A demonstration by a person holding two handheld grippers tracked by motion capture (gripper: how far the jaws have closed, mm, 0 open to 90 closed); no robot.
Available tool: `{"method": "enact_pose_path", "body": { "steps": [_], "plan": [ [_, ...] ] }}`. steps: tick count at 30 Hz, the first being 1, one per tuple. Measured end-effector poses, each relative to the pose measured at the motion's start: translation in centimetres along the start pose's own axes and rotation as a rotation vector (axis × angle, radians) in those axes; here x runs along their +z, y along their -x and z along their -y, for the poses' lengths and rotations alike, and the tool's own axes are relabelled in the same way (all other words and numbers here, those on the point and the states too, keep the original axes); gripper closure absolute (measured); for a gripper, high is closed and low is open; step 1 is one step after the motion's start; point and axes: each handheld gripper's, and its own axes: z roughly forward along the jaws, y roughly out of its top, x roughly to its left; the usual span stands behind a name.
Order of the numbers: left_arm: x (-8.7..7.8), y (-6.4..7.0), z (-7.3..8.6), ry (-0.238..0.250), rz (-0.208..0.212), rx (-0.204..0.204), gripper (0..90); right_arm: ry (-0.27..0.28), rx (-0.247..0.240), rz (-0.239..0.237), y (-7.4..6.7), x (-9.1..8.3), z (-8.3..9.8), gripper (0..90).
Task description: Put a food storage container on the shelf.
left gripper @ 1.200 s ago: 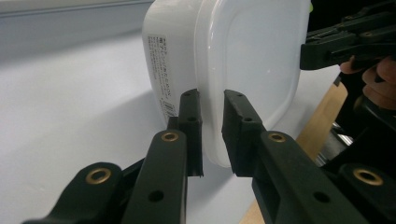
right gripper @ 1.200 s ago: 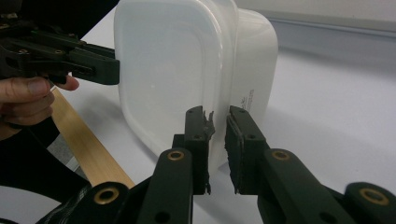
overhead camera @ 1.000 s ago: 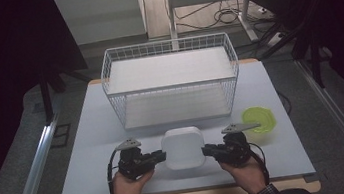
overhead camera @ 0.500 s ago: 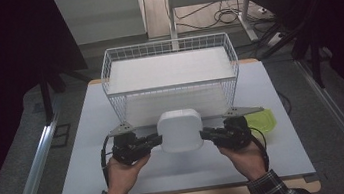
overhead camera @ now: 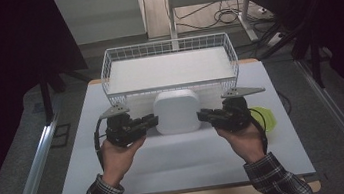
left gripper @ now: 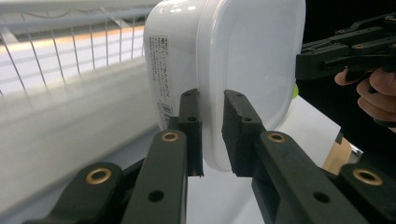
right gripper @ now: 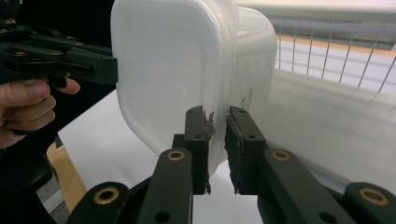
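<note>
So right now the white lidded box [overhead camera: 177,111] is up off the table [overhead camera: 183,161], held between the two grippers just in front of the wire basket [overhead camera: 168,64], which sits at 12 o'clock from it. Left gripper [overhead camera: 150,121] is clamped on the box's rim at 9 o'clock, right gripper [overhead camera: 205,115] is clamped on the rim at 3 o'clock. In the left gripper view the pads are pinching the lid's lip [left gripper: 212,135] with barely a gap, and the right gripper view has the same thing on the far side [right gripper: 215,135]. A green dish [overhead camera: 266,117] sits off at 4 o'clock, near the right hand [overhead camera: 244,140]. My read on handling: it looks like thin, smooth plastic, probably light and maybe empty, though I can't see inside. The walls are glossy and rounded, so grabbing the body would likely slip. The rim where lid meets tub is the stiffest bit and gives the pads an edge to bite, so that's the place to hold. Since it's only pinched at two opposite points, it could pivot and tip if one hand gets ahead of the other, and squeezing harder might pop the lid. I'd keep both hands level going over the basket's front wall.
</note>
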Motion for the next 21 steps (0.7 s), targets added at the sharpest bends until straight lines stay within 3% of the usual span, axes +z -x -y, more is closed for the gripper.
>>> {"method": "enact_pose_path", "body": {
  "steps": [8, 21],
  "plan": [
    [-0.7, -0.3, -2.9, 0.031, -0.017, 0.025, 78.6, 0.027, -0.023, 0.007, 0.0, 0.0, -3.0, 79.1],
    [-0.7, -1.6, -6.7, 0.048, -0.033, 0.025, 78.5, 0.053, -0.037, 0.022, 0.6, 0.4, -7.1, 78.9]
  ]
}}
